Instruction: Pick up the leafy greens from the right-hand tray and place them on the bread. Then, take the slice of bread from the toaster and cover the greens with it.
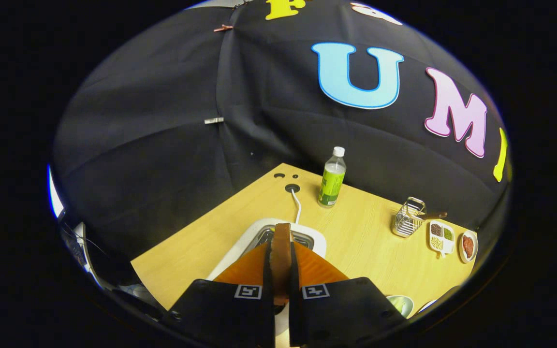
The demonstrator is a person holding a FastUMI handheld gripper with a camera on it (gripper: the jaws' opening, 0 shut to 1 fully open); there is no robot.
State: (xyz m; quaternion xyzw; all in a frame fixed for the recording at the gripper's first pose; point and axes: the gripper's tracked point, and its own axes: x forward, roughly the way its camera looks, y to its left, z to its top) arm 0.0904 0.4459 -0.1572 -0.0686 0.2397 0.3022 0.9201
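gripper view | gripper [279, 263] closed on slice of bread [281, 251], held upright between both fingers, just above toaster [317, 240] | bottle [331, 179] and wire rack [408, 218] noted beyond on table [370, 241] | progress judged: bread lifted from slot, second stage under way; covering of greens left; greens not made out

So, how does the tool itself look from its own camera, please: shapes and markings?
The tool has two broad, flat fingers that narrow toward the tips. Each finger carries one small square black-and-white marker near its inner edge. Ribbed, wedge-shaped pads sit ahead of the markers. I see no cables on it.
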